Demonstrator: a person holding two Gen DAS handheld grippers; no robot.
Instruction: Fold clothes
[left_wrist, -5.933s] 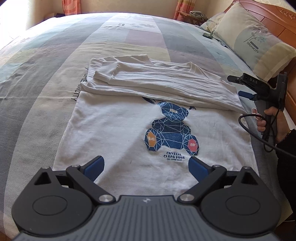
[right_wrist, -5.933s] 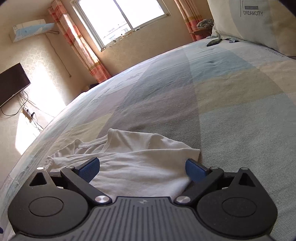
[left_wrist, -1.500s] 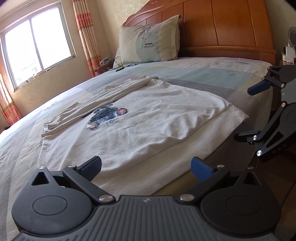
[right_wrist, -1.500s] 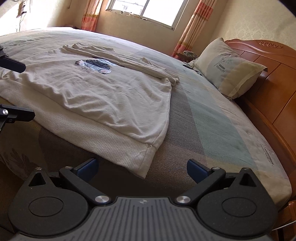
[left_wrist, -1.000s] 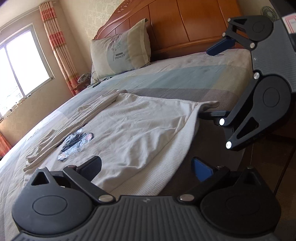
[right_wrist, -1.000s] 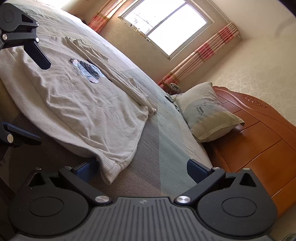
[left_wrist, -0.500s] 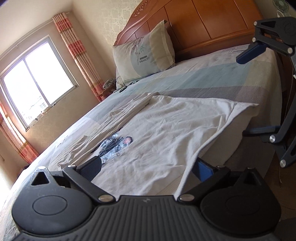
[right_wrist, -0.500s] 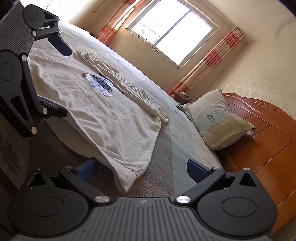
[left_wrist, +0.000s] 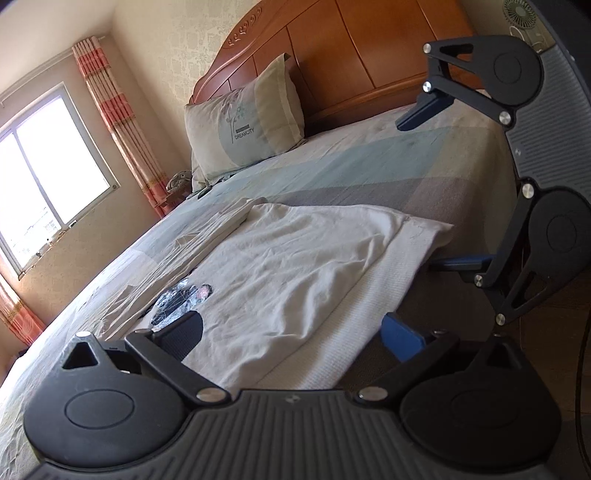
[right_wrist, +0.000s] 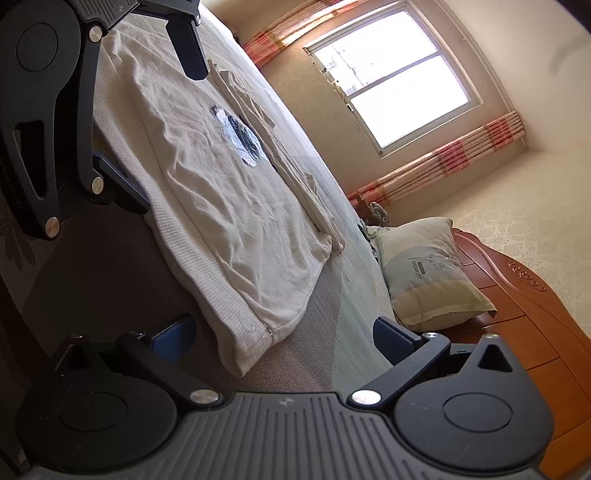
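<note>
Sunlit bed (left_wrist: 424, 162) carries the white T-shirt (left_wrist: 295, 266), far side folded, hem at its near edge, where both wide-open claws, left (left_wrist: 291, 332) and right (right_wrist: 284, 336), have dropped to flank its corners, likely for the next fold.

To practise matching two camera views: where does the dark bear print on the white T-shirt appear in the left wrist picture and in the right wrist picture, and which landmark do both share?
Left wrist view: the bear print lies lower left of centre, just above the left gripper's near finger.
Right wrist view: the print lies upper left of centre, on the T-shirt's middle.
Shared landmark: the pillow against the headboard.
</note>
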